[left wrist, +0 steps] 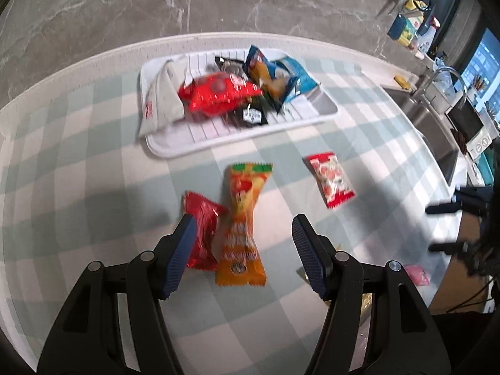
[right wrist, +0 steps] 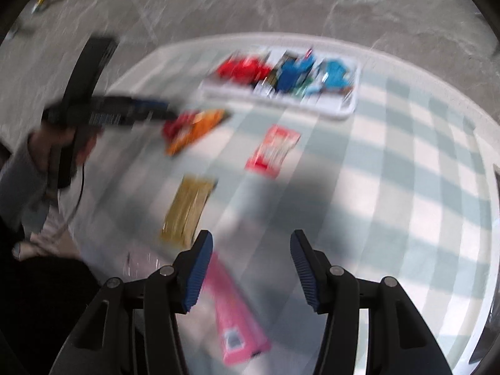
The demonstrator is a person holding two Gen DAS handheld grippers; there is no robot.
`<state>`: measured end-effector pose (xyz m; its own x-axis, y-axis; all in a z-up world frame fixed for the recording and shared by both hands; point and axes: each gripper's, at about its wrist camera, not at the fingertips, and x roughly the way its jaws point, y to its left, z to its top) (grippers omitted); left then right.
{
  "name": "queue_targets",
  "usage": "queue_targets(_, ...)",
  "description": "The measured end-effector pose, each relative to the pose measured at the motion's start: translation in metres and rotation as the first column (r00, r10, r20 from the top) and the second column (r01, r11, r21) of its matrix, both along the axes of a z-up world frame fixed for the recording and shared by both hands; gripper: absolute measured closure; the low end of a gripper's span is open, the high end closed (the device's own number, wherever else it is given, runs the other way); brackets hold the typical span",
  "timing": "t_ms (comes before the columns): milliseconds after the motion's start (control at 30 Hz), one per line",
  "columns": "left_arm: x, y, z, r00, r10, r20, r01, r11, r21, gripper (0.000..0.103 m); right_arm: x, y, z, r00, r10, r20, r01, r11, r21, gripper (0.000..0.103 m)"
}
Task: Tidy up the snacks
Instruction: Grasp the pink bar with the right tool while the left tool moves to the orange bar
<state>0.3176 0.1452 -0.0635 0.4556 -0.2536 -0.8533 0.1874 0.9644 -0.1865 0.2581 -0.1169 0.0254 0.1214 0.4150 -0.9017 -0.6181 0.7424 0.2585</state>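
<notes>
Two views cover the desk (left wrist: 78, 162), which wears a pale green checked cloth.

Left wrist view: the left claw (left wrist: 242, 229) hangs over the cloth with its jaws standing apart and nothing pressed between the pads. An orange snack packet (left wrist: 245, 218) lies between them, its long axis running away from the camera toward the white tray (left wrist: 175, 151). A red wrapper (left wrist: 201, 228) sits just beside it, partly hidden by the left finger. A red-and-white packet (left wrist: 329, 178) lies apart to the right, tilted. The tray holds a heap of bags, red, blue and grey, whose print is too blurred to read. A pink packet (left wrist: 417, 274) is mostly hidden behind the right finger.

Right wrist view: heavy blur. The right claw (right wrist: 251, 240) has its jaws opening, empty, above the cloth. A pink packet (right wrist: 236, 315) lies below, long axis slanting from upper left to lower right. A gold packet (right wrist: 187, 211) lies beyond. The left claw (right wrist: 162, 111) reaches in over the orange and red packets.
</notes>
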Motion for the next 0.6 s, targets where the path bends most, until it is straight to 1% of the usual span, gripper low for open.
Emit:
queue_targets(67, -0.003, -0.003, -0.004, 1.000, 0.002, -0.010, -0.002, 1.000, 0.001, 0.042, -0.016, 0.002, -0.011, 0.999, 0.051, -0.010, -0.052, 0.998, -0.032, 0.048)
queue_targets(167, -0.006, -0.008, -0.005, 1.000, -0.002, -0.015, 0.002, 1.000, 0.002, 0.042, -0.036, 0.007, -0.029, 0.992, 0.123, -0.008, -0.123, 0.985, -0.117, 0.048)
queue_targets(400, -0.017, -0.018, -0.003, 1.000, -0.019, -0.021, 0.019, 1.000, 0.010, 0.042, -0.046, 0.015, -0.046, 0.983, 0.182, 0.012, -0.177, 0.968, -0.178, 0.048)
queue_targets(500, -0.019, -0.019, -0.004, 1.000, -0.019, -0.025, 0.019, 1.000, 0.016, 0.042, -0.047, 0.019, -0.051, 0.979, 0.202, 0.015, -0.195, 0.962, -0.190, 0.052)
queue_targets(533, -0.019, -0.019, -0.004, 0.999, -0.020, -0.026, 0.020, 1.000, 0.016, 0.042, -0.047, 0.020, -0.052, 0.979, 0.203, 0.010, -0.198, 0.962, -0.190, 0.057)
queue_targets(600, -0.020, -0.019, -0.006, 0.999, -0.017, -0.029, 0.017, 1.000, 0.020, 0.042, -0.047, 0.020, -0.052, 0.980, 0.197, 0.019, -0.189, 0.963, -0.193, 0.063)
